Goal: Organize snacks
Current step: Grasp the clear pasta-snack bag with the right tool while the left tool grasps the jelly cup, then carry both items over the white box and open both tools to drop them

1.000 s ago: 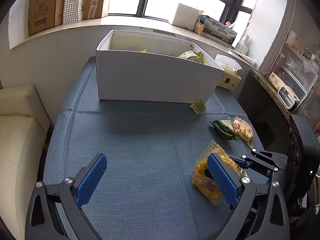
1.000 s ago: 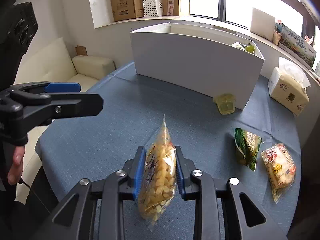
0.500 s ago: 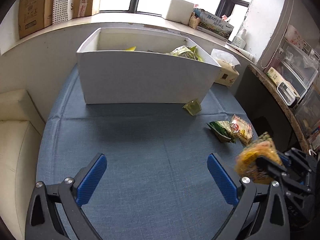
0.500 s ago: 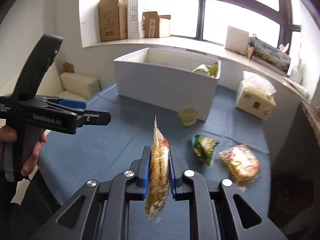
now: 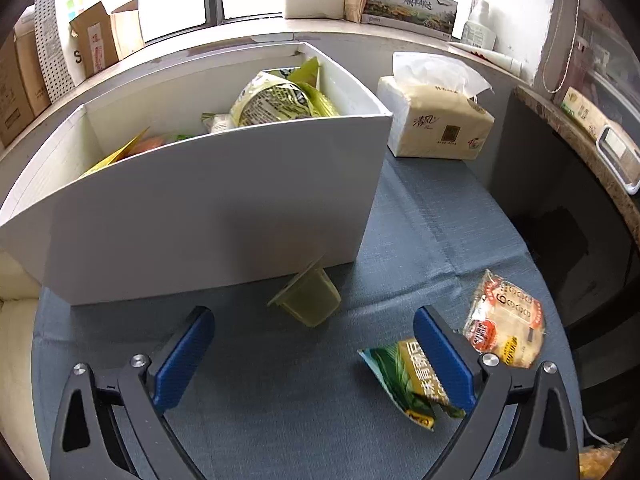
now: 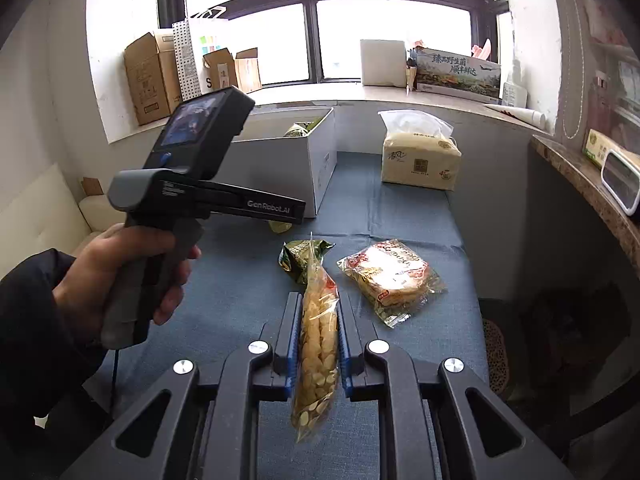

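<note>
One yellow snack bag (image 6: 318, 344) is being pinched upright between the blue pads of the right hand-held gripper (image 6: 318, 346), clear of the blue cloth of the counter (image 6: 240, 288). Three further snacks are being left on the counter: one green packet (image 5: 408, 376), one red-and-white biscuit packet (image 5: 506, 322) just beside it, and one small jelly cup (image 5: 308, 298) tipped on its side close against the front wall of the white box (image 5: 216, 208). Several packets are being held inside the single white box, piled toward its right end. One tissue pack (image 5: 436, 120) is being kept beside the box, near the far right edge of the counter. The left hand-held gripper (image 5: 316, 354) is being held with its fingers spread wide and nothing between them, low over the counter and pointed at the jelly cup, with open cloth lying between its fingers and the box. In the right wrist view, its handle is being gripped by the person's left hand (image 6: 120, 276), with the tool levelled toward the box.
</note>
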Tool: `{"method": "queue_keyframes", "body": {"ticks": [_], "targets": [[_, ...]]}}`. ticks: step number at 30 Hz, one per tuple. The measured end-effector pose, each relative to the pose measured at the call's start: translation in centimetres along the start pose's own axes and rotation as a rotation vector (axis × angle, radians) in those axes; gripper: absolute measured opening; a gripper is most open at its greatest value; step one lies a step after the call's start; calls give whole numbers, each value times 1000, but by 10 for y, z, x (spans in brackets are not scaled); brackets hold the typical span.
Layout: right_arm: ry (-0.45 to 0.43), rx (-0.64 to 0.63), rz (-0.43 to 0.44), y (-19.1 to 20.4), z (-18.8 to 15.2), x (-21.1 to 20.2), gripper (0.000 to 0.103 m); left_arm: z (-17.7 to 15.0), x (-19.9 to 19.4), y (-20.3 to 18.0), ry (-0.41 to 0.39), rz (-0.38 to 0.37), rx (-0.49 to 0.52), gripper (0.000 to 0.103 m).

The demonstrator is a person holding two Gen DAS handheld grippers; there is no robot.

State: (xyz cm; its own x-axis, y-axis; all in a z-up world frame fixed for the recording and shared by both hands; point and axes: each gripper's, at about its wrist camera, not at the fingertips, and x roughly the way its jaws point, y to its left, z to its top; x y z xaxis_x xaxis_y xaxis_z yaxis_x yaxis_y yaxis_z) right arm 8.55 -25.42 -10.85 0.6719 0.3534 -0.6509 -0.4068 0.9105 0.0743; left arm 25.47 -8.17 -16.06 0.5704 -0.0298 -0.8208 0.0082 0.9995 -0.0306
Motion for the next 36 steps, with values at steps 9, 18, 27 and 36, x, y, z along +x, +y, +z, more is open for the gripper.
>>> {"method": "queue_keyframes", "body": {"ticks": [9,18,27,36], "targets": [[2,42,12,-10,-8,2,17,-1,37,4,66,-2,14,57],[23,37,20,-4,-10,8,17,-8,20,19,9,-52,18,51],[27,17,62,10,1,15,17,-30,-76,57,-117,-133,-18,51],[-7,-30,150,40,49,29,17,-25,-167,104,-247,-150,-41,51]]}}
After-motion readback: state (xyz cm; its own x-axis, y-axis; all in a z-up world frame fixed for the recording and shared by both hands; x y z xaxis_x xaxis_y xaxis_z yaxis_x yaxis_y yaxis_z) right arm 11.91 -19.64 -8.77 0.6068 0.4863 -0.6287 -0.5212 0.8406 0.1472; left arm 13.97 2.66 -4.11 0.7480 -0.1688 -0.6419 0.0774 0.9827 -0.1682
